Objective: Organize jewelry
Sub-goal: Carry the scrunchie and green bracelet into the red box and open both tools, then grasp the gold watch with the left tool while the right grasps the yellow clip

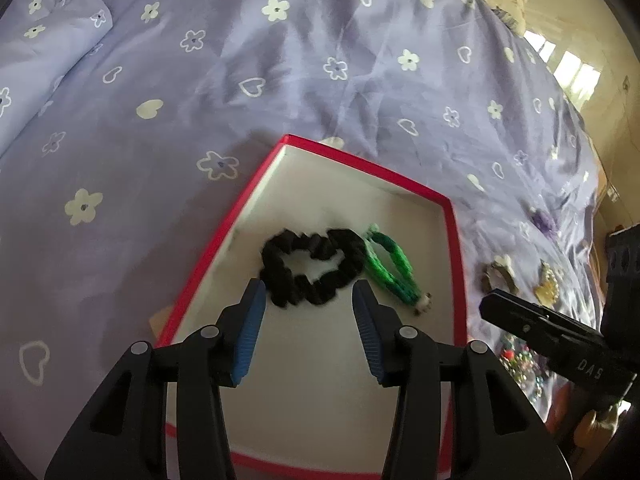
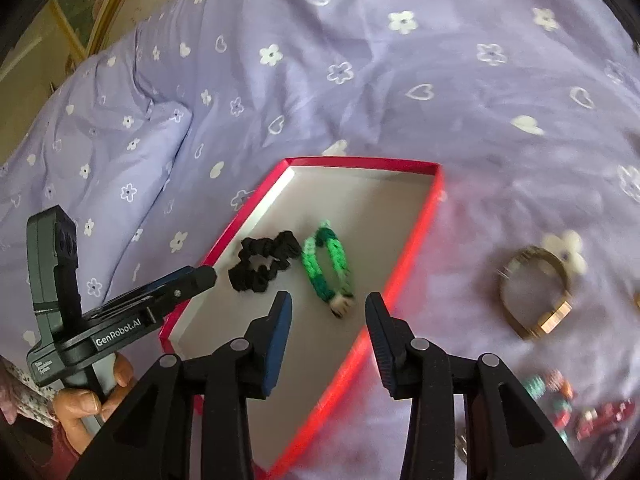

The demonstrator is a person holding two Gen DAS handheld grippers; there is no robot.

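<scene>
Both grippers are open and hold nothing. The right gripper hangs over the red box's near edge. The gold bangle lies on the bedspread to its right, nearer than to the left gripper.

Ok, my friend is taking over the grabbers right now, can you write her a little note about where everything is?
Left tool: open, empty, over the box.
Right tool: open, empty, over the box near its right edge.
Box, red rim, lies on the purple sheet.
Done: black scrunchie and green bracelet lie side by side in the box.
Left: gold bangle on the sheet right of the box, plus a blurry heap of beads nearer the camera. More gold pieces show in the left view. Put these in the box next.
</scene>
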